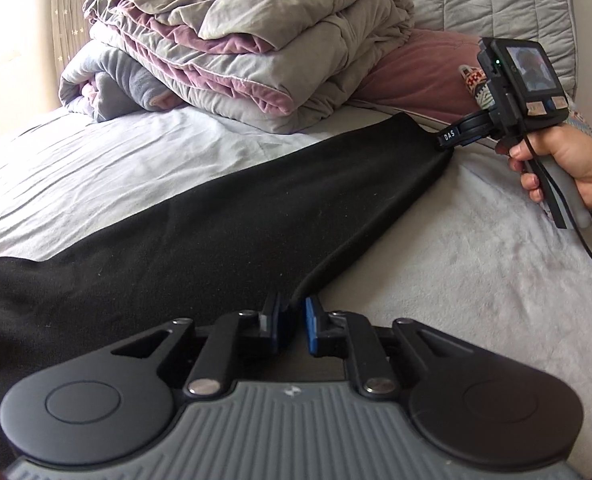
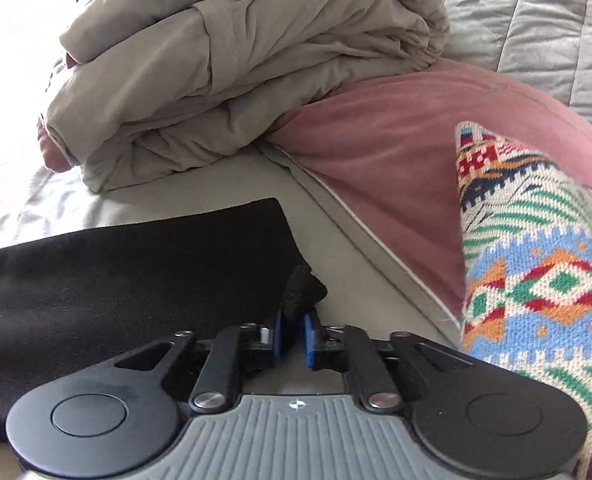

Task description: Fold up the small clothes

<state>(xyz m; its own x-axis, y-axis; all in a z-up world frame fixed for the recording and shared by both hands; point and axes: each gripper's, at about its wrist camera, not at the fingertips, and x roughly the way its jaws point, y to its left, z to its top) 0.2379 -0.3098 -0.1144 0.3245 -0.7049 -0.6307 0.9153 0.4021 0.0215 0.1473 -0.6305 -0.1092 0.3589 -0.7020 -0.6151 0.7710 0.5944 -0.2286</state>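
Your left gripper and right gripper each pinch 1 corner of the black garment. Bare sheet lies open to its right.

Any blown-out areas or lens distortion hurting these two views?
Left wrist view: window light washes out the upper left edge, and the black garment shows almost no texture. Right wrist view: upper left is blown out; fisheye bends the folded duvet.
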